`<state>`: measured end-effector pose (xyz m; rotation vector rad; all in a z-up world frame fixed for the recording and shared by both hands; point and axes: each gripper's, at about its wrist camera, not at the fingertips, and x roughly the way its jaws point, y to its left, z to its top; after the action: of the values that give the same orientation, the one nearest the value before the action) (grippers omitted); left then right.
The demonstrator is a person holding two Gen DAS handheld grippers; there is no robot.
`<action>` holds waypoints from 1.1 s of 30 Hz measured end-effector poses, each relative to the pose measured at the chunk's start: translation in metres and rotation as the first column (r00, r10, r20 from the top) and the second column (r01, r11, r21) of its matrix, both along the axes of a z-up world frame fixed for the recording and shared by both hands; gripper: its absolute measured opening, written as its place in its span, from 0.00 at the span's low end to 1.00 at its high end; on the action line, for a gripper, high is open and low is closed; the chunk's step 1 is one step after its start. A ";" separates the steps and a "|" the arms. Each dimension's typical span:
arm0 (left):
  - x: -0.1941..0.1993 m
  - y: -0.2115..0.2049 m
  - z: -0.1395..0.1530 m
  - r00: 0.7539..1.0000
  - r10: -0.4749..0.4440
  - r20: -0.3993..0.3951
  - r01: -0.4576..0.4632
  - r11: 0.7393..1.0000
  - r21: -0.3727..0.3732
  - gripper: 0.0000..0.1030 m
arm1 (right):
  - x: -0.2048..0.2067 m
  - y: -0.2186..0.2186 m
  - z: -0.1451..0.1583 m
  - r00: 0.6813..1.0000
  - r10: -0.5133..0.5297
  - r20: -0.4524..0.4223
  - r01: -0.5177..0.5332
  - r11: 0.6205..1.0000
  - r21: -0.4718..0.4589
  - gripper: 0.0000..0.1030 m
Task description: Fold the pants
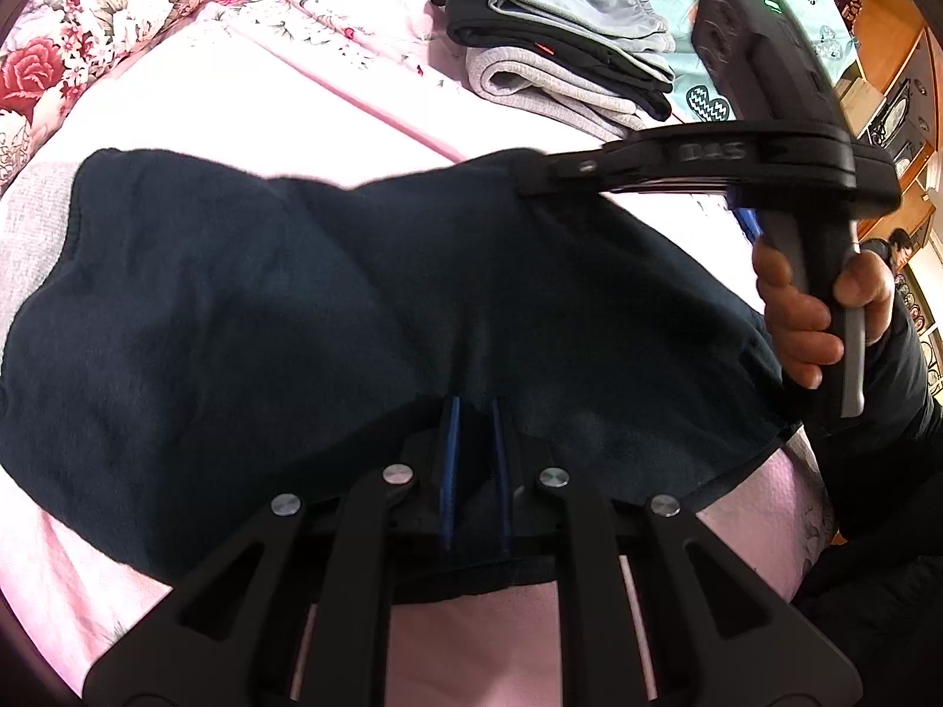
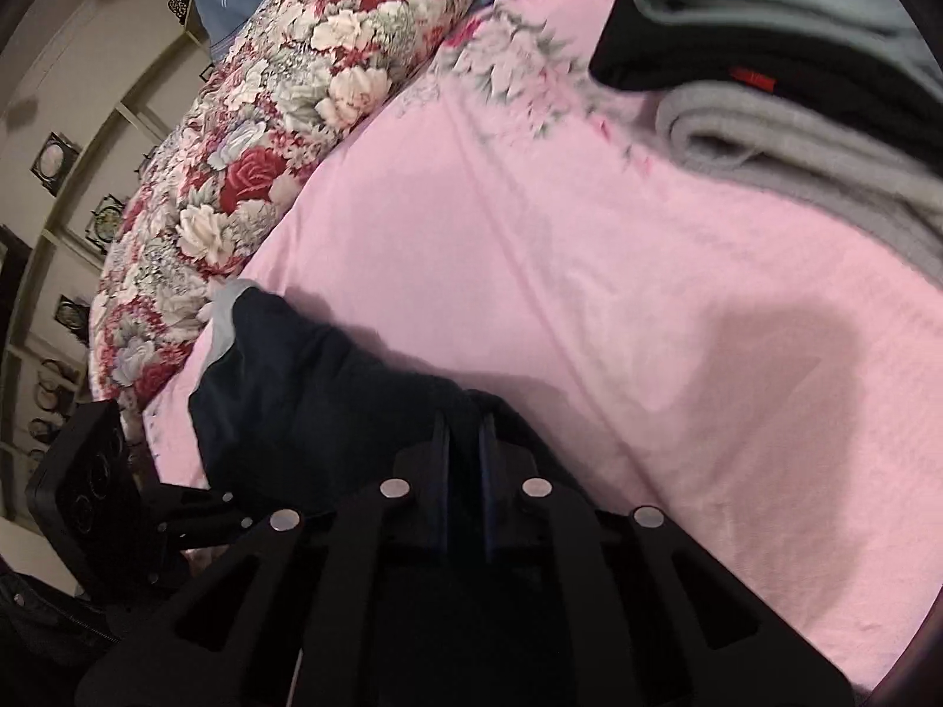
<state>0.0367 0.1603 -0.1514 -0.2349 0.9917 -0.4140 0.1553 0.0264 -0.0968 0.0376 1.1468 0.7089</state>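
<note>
Two claws, both yours, pinch one pair of dark pants [image 1: 294, 318] on the pink bed [image 1: 206, 100]: left claw [image 1: 474, 412] clamps the near edge, right claw [image 1: 530, 179] the far edge. Three folded garments [image 1: 566, 53] sit stacked beyond.

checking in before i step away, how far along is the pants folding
Done: three folded garments sit stacked on the pink sheet. In hand: the dark pants are pinched at one edge by the left claw and at the far edge by the right claw. Left: they lie bunched; this fold and stacking remain.
</note>
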 end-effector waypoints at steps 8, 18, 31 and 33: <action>0.002 0.004 0.001 1.000 0.007 -0.024 -0.008 1.000 -0.028 0.11 | 0.014 0.022 -0.027 0.999 0.051 -0.008 -0.051 0.989 -0.142 0.11; 0.066 -0.028 0.056 0.999 -0.024 -0.037 0.022 0.998 -0.060 0.27 | -0.031 -0.066 0.067 0.967 -0.127 0.223 0.146 0.987 -0.070 0.46; 0.130 -0.055 -0.010 0.979 -0.068 -0.194 0.047 0.993 -0.111 0.03 | -0.132 -0.111 0.022 0.985 -0.158 0.064 0.160 0.987 -0.026 0.21; 0.128 -0.057 -0.009 0.980 -0.072 -0.183 0.054 0.994 -0.099 0.03 | -0.133 -0.099 0.012 0.989 -0.145 0.036 0.147 0.989 -0.033 0.21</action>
<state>0.1649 0.1028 -0.1608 -0.3324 1.1674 -0.5037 0.0226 -0.0721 -0.0852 0.0786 1.1119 0.5571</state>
